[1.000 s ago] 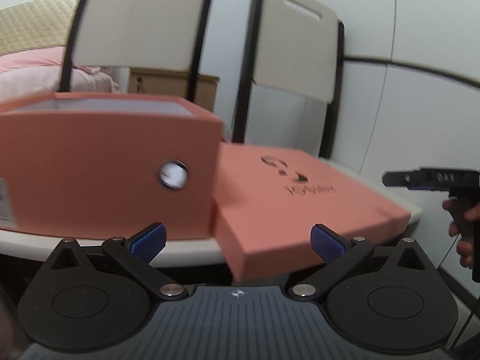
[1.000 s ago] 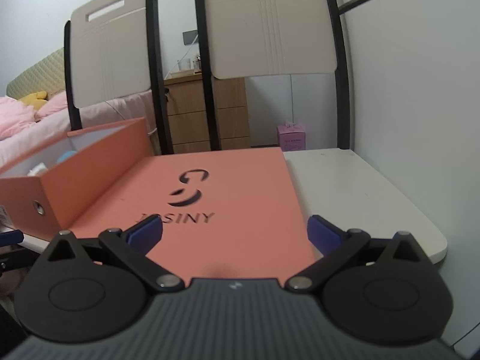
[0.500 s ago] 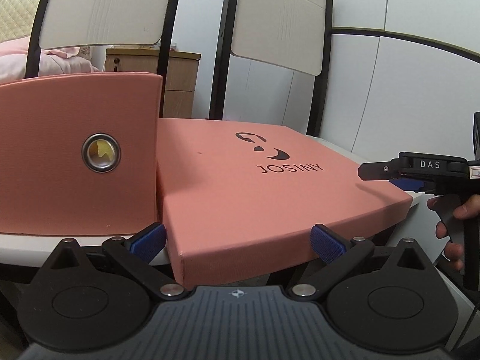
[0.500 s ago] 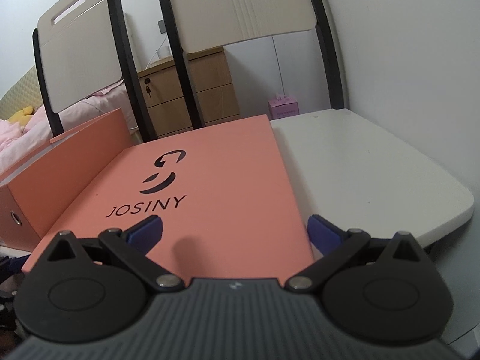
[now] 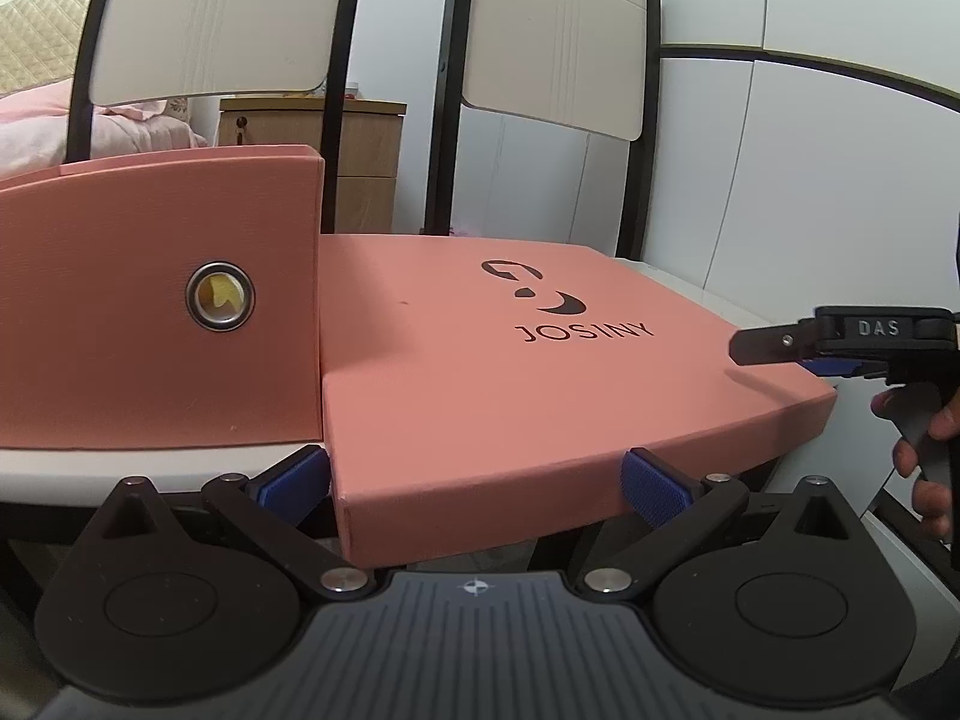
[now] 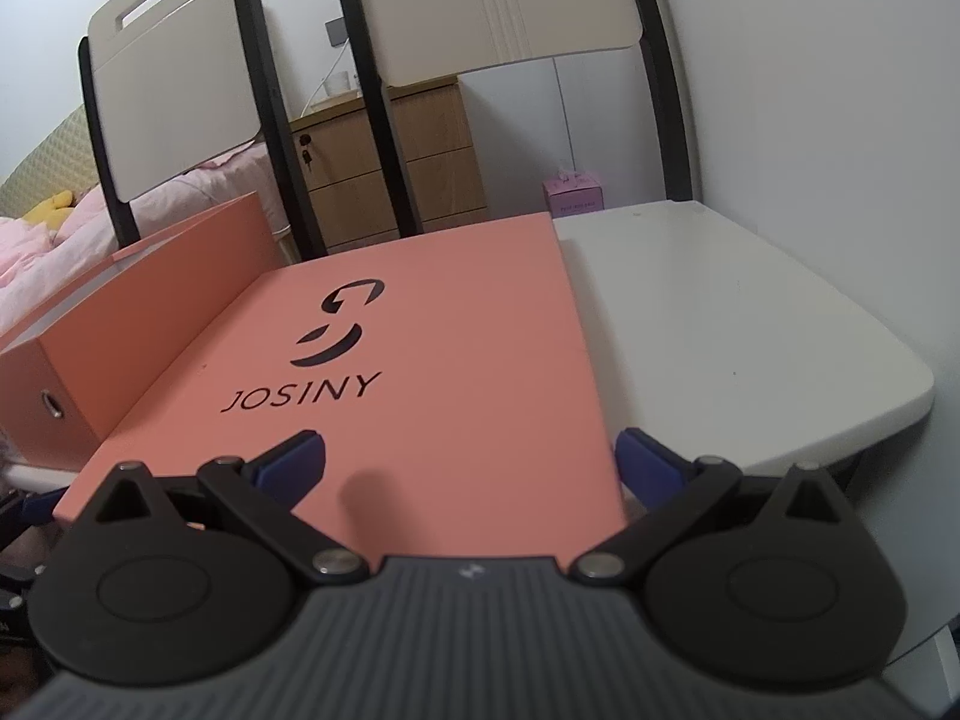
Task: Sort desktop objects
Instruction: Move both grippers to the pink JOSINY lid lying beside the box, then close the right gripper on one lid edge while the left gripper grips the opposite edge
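Note:
A salmon-pink shoe box lid [image 5: 510, 372] marked JOSINY lies flat on the white table [image 6: 750, 336], its near corner overhanging the table edge. The open pink box [image 5: 150, 312] with a metal eyelet stands beside it on the left. My left gripper [image 5: 474, 483] is open, its blue pads either side of the lid's near edge. My right gripper [image 6: 468, 459] is open, its jaws over the lid's [image 6: 390, 372] near right corner. It also shows at the lid's right edge in the left wrist view [image 5: 804, 354]. The box [image 6: 120, 324] interior is hidden.
Two chair backs [image 5: 210, 18] stand behind the table. A wooden drawer cabinet [image 6: 390, 162] and a small pink carton [image 6: 573, 195] sit beyond. A bed with pink bedding [image 6: 42, 246] is at the far left. A white wall closes the right side.
Both grippers have moved closer to the lid. The left view swung right and nearer its near edge; the right gripper has come forward and tilted down over the lid's corner.

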Tool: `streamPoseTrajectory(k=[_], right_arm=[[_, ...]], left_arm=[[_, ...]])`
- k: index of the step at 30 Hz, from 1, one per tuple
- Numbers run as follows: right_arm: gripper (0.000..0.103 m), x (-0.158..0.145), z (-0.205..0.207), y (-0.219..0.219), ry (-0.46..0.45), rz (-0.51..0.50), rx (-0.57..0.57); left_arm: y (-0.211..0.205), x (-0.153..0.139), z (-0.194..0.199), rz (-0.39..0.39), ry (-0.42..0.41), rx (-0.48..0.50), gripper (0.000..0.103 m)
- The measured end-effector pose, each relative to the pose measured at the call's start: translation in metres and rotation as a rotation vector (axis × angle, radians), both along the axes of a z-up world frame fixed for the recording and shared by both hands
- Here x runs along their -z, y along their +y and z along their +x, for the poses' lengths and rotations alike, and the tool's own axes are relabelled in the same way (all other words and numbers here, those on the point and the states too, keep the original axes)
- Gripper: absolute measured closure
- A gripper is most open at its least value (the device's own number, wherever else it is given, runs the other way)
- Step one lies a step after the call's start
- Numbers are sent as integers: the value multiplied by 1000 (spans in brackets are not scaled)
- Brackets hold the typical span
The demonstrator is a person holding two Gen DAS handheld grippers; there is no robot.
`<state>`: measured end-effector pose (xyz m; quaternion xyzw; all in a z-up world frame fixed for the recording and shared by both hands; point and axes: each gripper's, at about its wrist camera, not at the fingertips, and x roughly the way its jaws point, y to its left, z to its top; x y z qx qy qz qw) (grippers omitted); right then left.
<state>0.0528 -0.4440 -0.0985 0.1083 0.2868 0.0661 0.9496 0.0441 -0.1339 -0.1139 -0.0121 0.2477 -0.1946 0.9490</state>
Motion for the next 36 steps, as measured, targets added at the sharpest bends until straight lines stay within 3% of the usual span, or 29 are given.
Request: streamPoseTrajectory(k=[15,19,22,26,32,36], right_arm=[[0,-9,-39,-3,28,44,-46],[0,-9,-37,-10,13,81,-27],[0,-7,-31,-22,26,110,18],[0,7,-20,-45,108,290,61],[0,24,-6,-53,161,415,49],[0,35,2,-54,195,476,37]], left_arm=[[14,-13,-26,-35,21,36,0],[42,-20,-10,-137,44,33,0],[66,-15,9,-269,124,15,0],[80,2,31,-402,246,15,0],[74,25,53,-473,363,42,0],[67,33,58,-514,382,70,0]])
